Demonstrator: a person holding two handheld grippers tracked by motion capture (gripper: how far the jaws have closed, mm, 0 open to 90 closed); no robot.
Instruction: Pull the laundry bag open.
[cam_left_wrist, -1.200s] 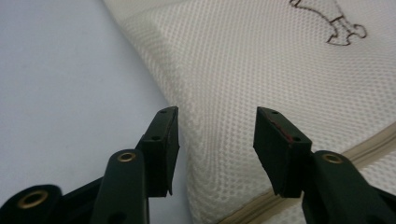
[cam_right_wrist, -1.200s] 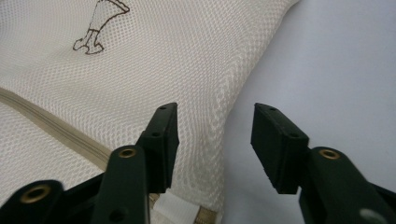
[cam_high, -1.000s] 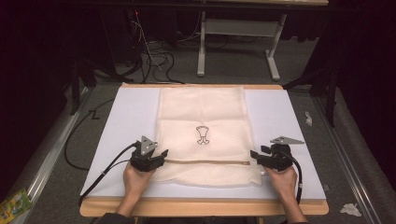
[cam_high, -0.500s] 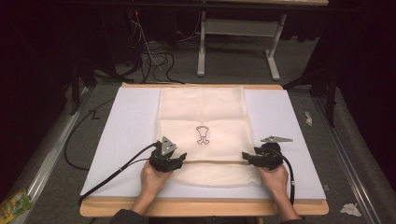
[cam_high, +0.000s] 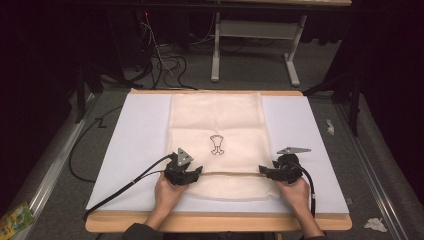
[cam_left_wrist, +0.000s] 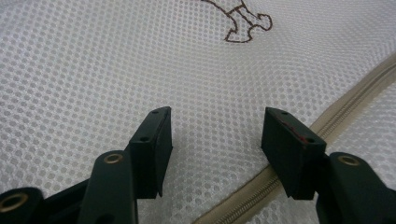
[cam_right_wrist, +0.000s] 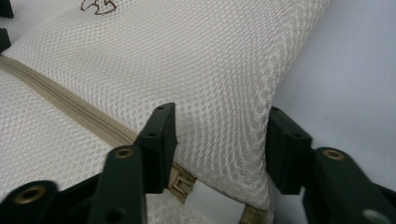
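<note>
Your left gripper (cam_left_wrist: 212, 140) has its jaws spread apart and holds nothing; they hang just over the mesh laundry bag (cam_high: 217, 135), one jaw above the plain mesh and the other right at the tan zipper (cam_left_wrist: 327, 123) that crosses the bag. Your right gripper (cam_right_wrist: 219, 140) is likewise parted and empty, straddling the mesh at the bag's right edge, with the zipper's end and its small pull (cam_right_wrist: 180, 184) showing just under the inner jaw. From above, you have both tools posted at the two ends of the zipper line, left gripper (cam_high: 183, 172) near the bag's left side and right gripper (cam_high: 280, 172) at its right side. The bag itself lies flat and smooth in the middle of the white mat (cam_high: 137, 135) on the table (cam_high: 215, 222), its little outlined emblem (cam_high: 216, 145) facing up just beyond the zipper. By the look of it, you have lined up but not yet taken hold: no fabric is pinched, no fold is lifted. What is left, I judge, is everything from the grasp onward, closing on the near part and working the bag.
</note>
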